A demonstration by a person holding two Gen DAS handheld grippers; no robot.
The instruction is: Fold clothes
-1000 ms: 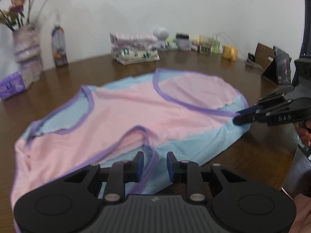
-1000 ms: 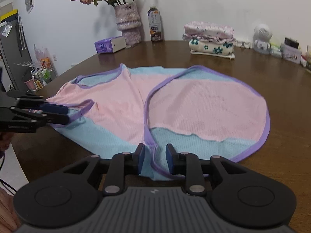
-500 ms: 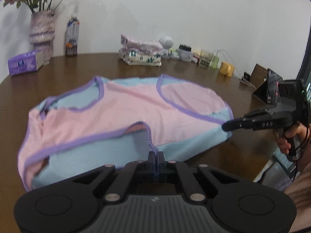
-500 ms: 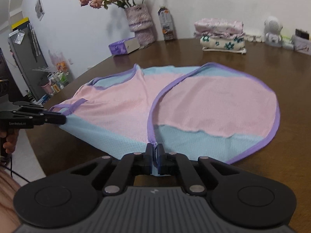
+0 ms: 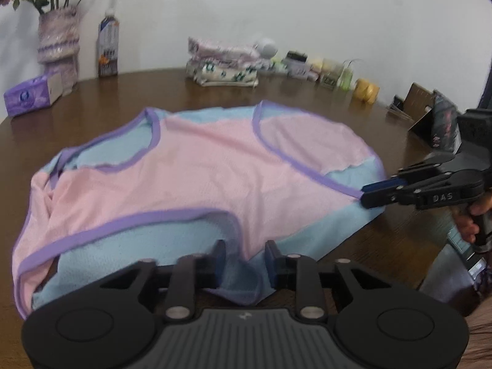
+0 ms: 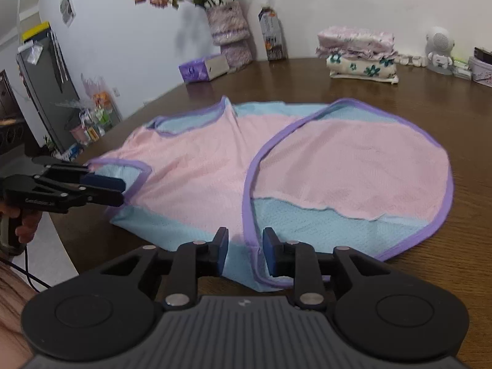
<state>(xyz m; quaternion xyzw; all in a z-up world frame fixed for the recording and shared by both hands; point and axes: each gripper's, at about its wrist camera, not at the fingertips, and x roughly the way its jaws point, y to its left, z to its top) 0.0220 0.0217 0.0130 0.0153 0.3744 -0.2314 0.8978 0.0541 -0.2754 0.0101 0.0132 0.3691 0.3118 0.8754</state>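
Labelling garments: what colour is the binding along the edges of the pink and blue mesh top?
Purple; the binding shows best in the right wrist view.

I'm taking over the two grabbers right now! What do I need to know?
Left gripper: jaws apart, with the near edge of the pink-and-blue garment lying loose between them; nothing is gripped.
Right gripper: jaws opening, with the purple hem between them, not pinched.
Garment: spread on the brown table, with both grippers at its near edge.
Folded stack: at the back by the wall.
Done: garment laid out.
Left: probably grip the near edge, fold it over, then add it to the stack.
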